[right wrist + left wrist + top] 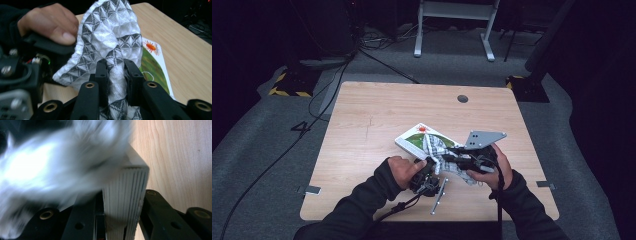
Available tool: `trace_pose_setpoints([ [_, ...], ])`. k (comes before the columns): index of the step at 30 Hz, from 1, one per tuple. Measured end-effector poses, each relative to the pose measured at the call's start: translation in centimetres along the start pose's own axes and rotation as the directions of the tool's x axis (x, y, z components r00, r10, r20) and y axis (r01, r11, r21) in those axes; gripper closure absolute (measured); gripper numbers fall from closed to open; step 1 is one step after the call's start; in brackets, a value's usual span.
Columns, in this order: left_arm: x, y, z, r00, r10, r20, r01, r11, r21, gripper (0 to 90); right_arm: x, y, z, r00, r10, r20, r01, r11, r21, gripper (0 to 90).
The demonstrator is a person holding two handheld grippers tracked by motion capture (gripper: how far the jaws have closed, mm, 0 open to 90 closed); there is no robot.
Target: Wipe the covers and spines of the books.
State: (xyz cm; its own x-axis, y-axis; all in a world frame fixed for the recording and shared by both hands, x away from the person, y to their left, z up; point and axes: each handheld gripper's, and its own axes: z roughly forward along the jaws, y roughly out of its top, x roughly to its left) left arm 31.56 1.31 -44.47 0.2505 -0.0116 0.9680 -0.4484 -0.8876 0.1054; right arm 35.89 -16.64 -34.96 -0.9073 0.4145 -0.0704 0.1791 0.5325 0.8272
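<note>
- We hold the book [421,138] near the middle of the table [362,120], with its near corner clamped in our left gripper [428,172]; in the left gripper view the jaws press on the page edges [125,202].
- Our right gripper [451,159] pinches a bunched fold of the grey-and-white cloth [110,37].
- The cloth drapes over the book's near end, just beside our left hand [50,22].

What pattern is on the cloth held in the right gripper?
The cloth is white with dark grey diamond and triangle shapes, quilted-looking; it shows best in the right gripper view.
</note>
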Motion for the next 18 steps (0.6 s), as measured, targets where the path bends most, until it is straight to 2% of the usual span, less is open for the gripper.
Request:
trace_pose_setpoints([
  [1,0.0,0.0,0.0,1.0000,-0.005,-0.005,0.005,1.0000,-0.007,75.0,0.0,0.1,0.2,1.0000,-0.003,-0.007,0.003,1.000,0.006,75.6],
  [2,0.0,0.0,-0.2,0.9999,-0.007,-0.014,0.007,1.0000,-0.002,75.0,0.0,0.1,0.5,0.9997,-0.022,0.007,0.022,0.999,0.025,75.6],
  [3,0.1,-0.1,-0.2,1.0000,0.005,-0.007,-0.005,1.0000,0.003,75.1,0.0,0.0,0.8,0.9984,-0.044,0.036,0.042,0.998,0.049,75.6],
  [4,0.0,-0.1,-0.2,0.9999,0.000,-0.010,0.000,1.0000,-0.007,75.2,-0.2,-0.2,0.9,0.9974,-0.052,0.051,0.049,0.997,0.062,75.6],
  [6,0.0,-0.1,-0.3,1.0000,0.009,-0.004,-0.009,1.0000,-0.002,75.2,-1.2,-0.8,0.9,0.9915,-0.053,0.119,0.042,0.995,0.093,75.7],
  [8,-0.1,0.0,-0.4,1.0000,0.003,-0.008,-0.003,0.9999,-0.011,75.1,-2.5,-1.4,0.7,0.9870,-0.028,0.158,0.011,0.994,0.109,75.7],
  [10,-0.3,0.3,-0.5,0.9999,0.015,-0.007,-0.016,0.9998,-0.012,75.1,-3.9,-2.1,0.4,0.9801,0.005,0.199,-0.031,0.991,0.127,75.8],
  [11,-0.5,0.4,-0.5,0.9999,0.006,-0.011,-0.006,0.9997,-0.022,75.1,-4.4,-2.4,0.3,0.9780,0.017,0.208,-0.045,0.990,0.132,75.8],
  [12,-0.4,0.5,-0.6,0.9993,0.034,-0.012,-0.035,0.9993,-0.014,75.0,-4.8,-2.7,0.2,0.9756,0.023,0.218,-0.054,0.989,0.135,75.9],
  [13,-0.4,0.6,-0.6,0.9988,0.046,-0.017,-0.046,0.9988,-0.017,75.0,-5.1,-2.9,0.2,0.9722,0.028,0.233,-0.062,0.988,0.143,75.9],
  [15,-0.6,0.8,-0.6,0.9984,0.051,-0.023,-0.052,0.9986,-0.015,75.0,-5.4,-2.9,0.2,0.9688,0.026,0.246,-0.066,0.985,0.158,76.2],
  [16,-0.7,0.9,-0.5,0.9978,0.060,-0.030,-0.060,0.9980,-0.021,75.0,-5.2,-2.7,0.3,0.9702,0.014,0.242,-0.055,0.985,0.165,76.2],
  [18,-0.8,1.1,-0.5,0.9962,0.080,-0.036,-0.080,0.9966,-0.020,75.0,-4.3,-1.8,0.6,0.9793,-0.017,0.202,-0.018,0.985,0.171,76.2],
])
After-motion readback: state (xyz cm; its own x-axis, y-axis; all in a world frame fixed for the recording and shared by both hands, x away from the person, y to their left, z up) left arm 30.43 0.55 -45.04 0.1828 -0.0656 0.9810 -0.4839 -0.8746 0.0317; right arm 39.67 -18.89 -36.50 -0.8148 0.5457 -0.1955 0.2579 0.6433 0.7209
